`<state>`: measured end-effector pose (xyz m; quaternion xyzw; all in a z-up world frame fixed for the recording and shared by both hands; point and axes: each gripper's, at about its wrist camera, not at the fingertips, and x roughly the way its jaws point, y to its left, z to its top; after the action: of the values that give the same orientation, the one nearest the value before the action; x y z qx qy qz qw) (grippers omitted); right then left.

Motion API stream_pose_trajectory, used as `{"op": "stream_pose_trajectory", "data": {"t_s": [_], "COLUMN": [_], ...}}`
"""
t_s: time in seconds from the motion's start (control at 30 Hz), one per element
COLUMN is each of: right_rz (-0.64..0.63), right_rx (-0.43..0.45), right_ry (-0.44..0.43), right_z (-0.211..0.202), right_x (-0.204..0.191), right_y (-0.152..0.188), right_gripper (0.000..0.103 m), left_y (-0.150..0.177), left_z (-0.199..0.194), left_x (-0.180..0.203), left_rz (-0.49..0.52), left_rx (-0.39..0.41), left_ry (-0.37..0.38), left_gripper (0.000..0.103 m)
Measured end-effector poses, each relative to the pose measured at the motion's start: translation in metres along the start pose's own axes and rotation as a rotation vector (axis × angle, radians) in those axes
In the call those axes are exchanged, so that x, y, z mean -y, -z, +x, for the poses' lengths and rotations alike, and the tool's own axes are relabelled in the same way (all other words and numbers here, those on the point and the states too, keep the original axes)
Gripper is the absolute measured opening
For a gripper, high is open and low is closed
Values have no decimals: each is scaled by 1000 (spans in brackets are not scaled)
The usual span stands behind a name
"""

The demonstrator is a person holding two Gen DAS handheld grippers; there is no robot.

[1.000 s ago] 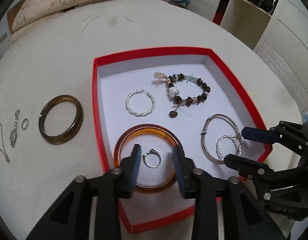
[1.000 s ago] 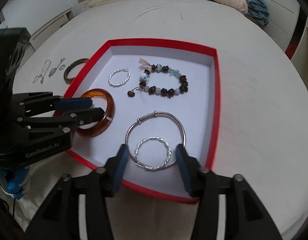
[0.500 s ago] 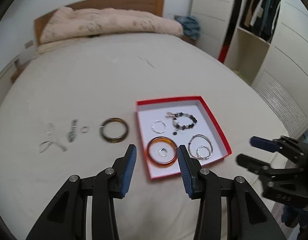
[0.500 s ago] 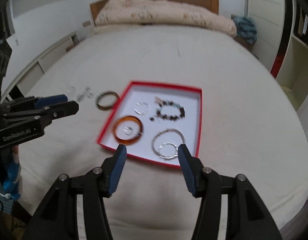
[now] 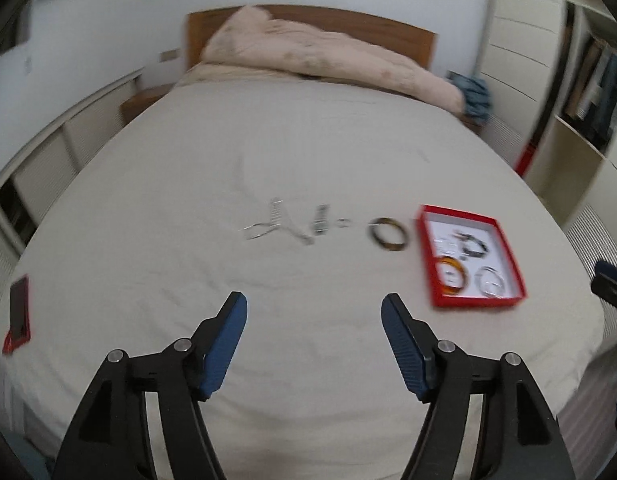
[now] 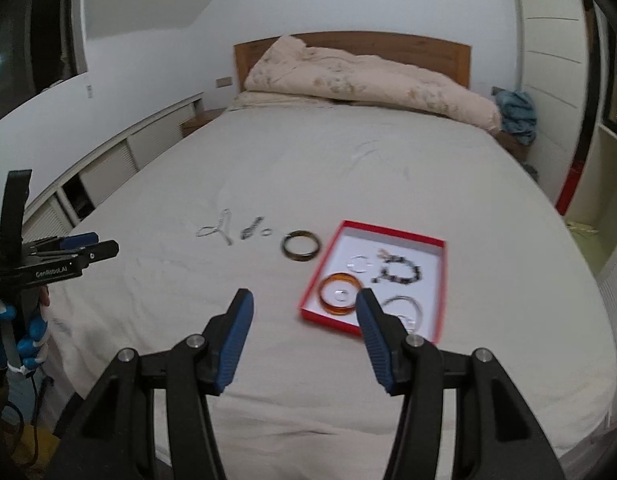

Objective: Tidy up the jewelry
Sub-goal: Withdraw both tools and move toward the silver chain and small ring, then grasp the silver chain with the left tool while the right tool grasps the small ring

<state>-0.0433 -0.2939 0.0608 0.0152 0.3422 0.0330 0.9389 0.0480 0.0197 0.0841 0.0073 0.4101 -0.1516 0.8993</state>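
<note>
Red box point(image 6: 388, 236) is sitting on the bed point(image 6: 348, 168), already holding bracelets, while a dark bangle point(image 6: 301, 245) and chains point(image 6: 218, 229) are lying just left of it, unsorted; both grippers point(image 5: 313, 322) point(image 6: 304, 320) are hovering open, empty, well back.

The bed point(image 6: 348, 184) carries a red box point(image 6: 442, 280), dark bangle point(image 6: 301, 245), ring point(image 6: 266, 232), chains point(image 6: 218, 230), quilt point(image 6: 368, 80) and phone point(image 5: 18, 314).
</note>
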Motion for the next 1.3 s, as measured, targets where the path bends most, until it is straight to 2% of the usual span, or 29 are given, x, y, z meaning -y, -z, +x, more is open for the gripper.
{"op": "stream_pose_trajectory", "data": {"t_s": [0.1, 0.27, 0.5, 0.57, 0.73, 0.97, 1.3], "right_rz": [-30, -27, -25, -30, -53, -55, -100], "right_rx": [-28, -61, -125, -150, -190, -228, -311], "right_ry": [-24, -88, -131, -146, -180, -202, -154], "right_z": [27, 85, 164, 187, 238, 301, 374], "right_x": [-14, -29, -37, -39, -48, -55, -63], "right_y": [-8, -27, -41, -42, -52, -70, -78], "right_gripper": [52, 51, 50, 43, 39, 32, 29], "left_y": [-1, -13, -24, -25, -38, -63, -62], "left_z": [17, 63, 128, 148, 191, 238, 282], "left_x": [-32, -50, -61, -59, -62, -75, -82], "left_rz": [-54, -109, -141, -134, -143, -77, 36], "left_rx": [-10, -39, -106, -131, -155, -154, -194], "left_ry": [-35, -53, -15, 0, 18, 4, 19], "left_gripper": [68, 64, 58, 57, 55, 55, 56]}}
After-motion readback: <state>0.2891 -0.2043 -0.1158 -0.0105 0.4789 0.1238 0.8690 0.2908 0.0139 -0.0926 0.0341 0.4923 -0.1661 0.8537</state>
